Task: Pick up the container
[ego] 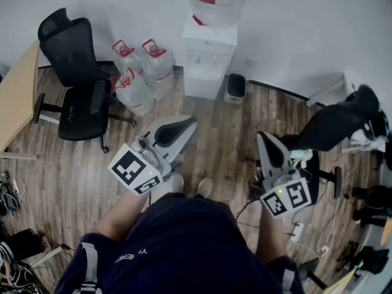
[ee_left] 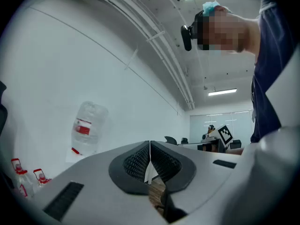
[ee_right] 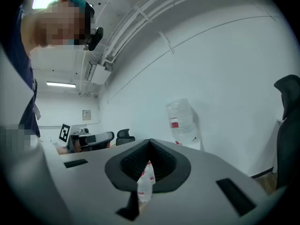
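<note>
Standing on the wooden floor (ego: 233, 121) by the wall, a black office chair (ego: 79, 97) sits left of three clear containers (ego: 142, 78) with red caps, clustered just beside a white water dispenser (ego: 208, 57). Nearer the person, the left gripper (ego: 187, 126) has its jaws together on nothing; further right, the right gripper (ego: 264, 141) is likewise closed and empty.

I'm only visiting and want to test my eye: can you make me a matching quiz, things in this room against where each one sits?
Things:
1. water dispenser
2. water jugs
3. small bin
4. wooden table

Places:
A. at the head view's left edge
B. on the floor, right of the dispenser
C. against the wall, with a bottle on top
D. on the floor, left of the dispenser

Pairs: 1-C, 2-D, 3-B, 4-A
</note>
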`<control>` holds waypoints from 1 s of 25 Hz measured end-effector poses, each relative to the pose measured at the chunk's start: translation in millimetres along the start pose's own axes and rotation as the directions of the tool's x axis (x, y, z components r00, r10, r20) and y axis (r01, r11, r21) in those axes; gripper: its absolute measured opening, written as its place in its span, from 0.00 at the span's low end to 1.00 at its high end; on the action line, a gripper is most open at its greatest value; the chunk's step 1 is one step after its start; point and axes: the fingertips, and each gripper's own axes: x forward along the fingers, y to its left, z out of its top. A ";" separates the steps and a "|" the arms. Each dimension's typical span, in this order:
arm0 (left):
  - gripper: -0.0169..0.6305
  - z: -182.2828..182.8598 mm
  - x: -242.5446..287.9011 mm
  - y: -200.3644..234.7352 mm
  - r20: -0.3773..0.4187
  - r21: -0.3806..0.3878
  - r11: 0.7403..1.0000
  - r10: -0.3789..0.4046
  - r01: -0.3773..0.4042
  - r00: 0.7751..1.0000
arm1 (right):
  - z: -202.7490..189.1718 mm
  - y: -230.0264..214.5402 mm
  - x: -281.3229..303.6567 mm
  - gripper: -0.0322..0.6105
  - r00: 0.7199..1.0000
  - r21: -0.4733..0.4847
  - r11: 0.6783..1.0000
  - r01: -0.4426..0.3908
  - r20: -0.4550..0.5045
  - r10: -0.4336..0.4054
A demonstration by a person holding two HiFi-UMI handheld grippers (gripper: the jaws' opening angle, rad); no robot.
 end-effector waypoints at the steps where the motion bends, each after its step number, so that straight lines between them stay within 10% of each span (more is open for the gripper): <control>1: 0.07 -0.6 2.0 0.9 -0.002 -0.001 1.000 0.000 0.000 1.000 | -0.1 -1.9 0.9 0.06 1.000 0.001 1.000 0.000 -0.001 0.000; 25: 0.07 -32.3 58.4 -18.9 -0.050 -0.016 1.000 0.005 -0.005 0.999 | -16.0 -54.5 -13.4 0.06 0.999 0.037 0.999 -0.031 -0.034 0.032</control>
